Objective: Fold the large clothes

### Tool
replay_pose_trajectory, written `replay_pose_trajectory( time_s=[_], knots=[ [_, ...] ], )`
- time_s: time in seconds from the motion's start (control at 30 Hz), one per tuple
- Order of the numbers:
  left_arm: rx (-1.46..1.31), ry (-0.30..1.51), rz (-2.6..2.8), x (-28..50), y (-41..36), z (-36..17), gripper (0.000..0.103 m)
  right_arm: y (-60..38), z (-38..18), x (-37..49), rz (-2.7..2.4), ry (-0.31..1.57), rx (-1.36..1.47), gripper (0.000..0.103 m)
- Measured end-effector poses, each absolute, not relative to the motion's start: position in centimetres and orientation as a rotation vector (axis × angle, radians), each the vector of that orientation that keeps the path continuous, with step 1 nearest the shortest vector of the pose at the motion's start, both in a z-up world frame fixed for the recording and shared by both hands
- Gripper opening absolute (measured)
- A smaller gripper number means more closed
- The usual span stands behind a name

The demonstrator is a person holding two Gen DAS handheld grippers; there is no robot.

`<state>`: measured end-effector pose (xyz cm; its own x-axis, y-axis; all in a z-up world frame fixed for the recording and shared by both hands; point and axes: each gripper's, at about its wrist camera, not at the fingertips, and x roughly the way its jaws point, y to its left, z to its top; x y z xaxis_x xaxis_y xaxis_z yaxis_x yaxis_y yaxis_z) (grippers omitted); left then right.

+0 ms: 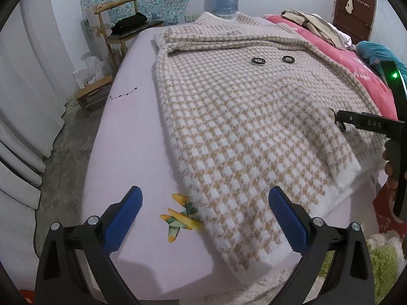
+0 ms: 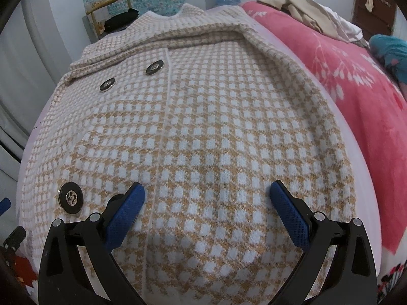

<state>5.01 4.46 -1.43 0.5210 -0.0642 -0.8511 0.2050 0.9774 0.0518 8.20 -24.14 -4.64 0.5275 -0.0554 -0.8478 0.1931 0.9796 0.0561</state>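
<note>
Across the frame centre, checked coat [image 1: 241, 127] lies flat on the lilac bed [image 1: 132, 132]. Left tongs [image 1: 204, 216] wide, over its lower-left hem; right tongs [image 2: 207, 212] wide, above the front. Best pinch both hem corners evenly, avoid buttons [image 2: 70, 197].

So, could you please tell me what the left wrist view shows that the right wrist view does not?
Only the left wrist view shows the airplane print on the lilac sheet and the low wooden stool.

Only the right wrist view shows the large button beside the open right gripper.

Both show the checked coat, its two upper buttons and the pink blanket.
</note>
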Motion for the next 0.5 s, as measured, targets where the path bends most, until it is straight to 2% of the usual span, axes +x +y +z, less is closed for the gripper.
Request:
replay_pose_trajectory(
  time_s=[0.2, 0.5],
  knots=[
    [0.064, 1.037, -0.176, 4.0, 5.7, -1.7, 0.091, -24.1, -4.7, 8.3, -0.143, 1.002, 0.144, 0.095],
    [-0.017, 1.081, -0.275, 3.3, 5.7, -2.1, 0.065, -23.7, -4.8, 8.1, -0.151, 0.994, 0.145, 0.095]
  ],
)
